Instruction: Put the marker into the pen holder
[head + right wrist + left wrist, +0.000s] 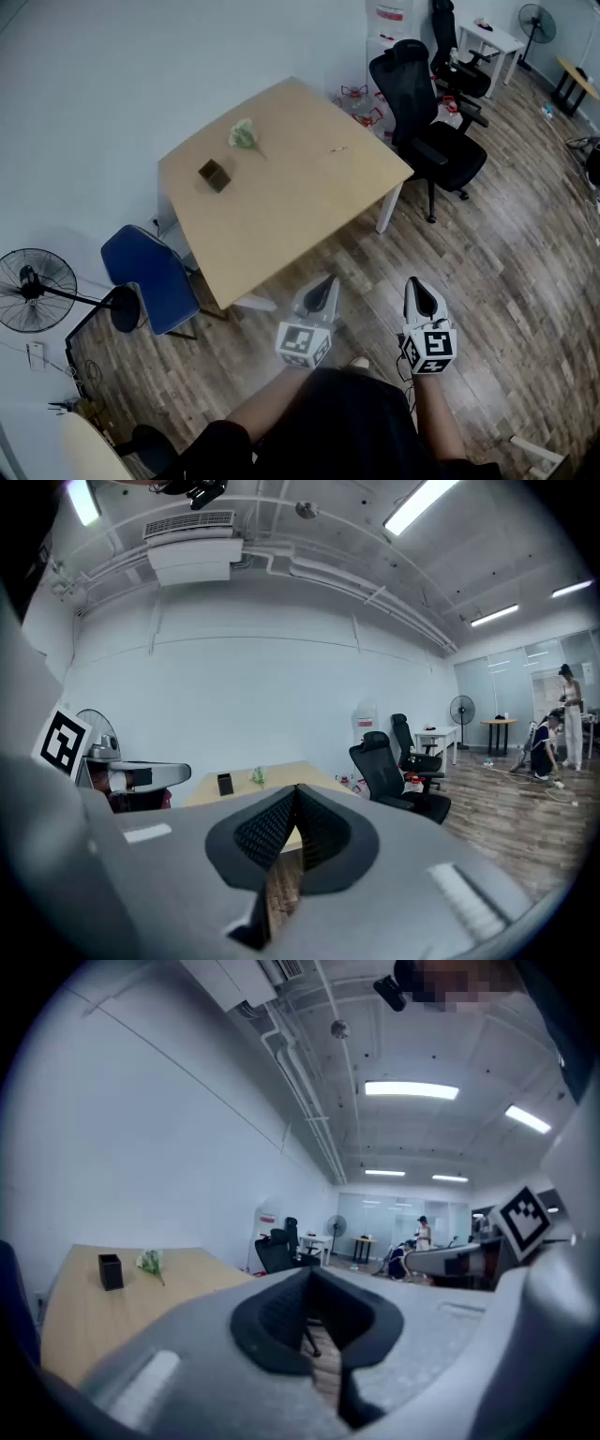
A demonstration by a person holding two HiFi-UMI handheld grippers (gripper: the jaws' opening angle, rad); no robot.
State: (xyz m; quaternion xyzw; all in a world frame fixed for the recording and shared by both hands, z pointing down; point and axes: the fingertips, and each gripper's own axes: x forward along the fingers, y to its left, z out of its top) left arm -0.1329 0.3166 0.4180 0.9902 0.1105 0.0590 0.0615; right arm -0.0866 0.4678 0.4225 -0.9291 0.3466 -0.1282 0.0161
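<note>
Tan table [281,220] has the tiny marker [337,148] lying well right of the pen holder [214,175], far ahead of both clenched, empty tools, left gripper [322,284] about in line with it, right gripper [419,289] off to the side, marker's long axis too small to read.

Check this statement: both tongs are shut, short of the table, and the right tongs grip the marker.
Wrong on the grip: the right tongs are shut on nothing, as the right gripper view shows. The left tongs are shut too, both short of the table.
</note>
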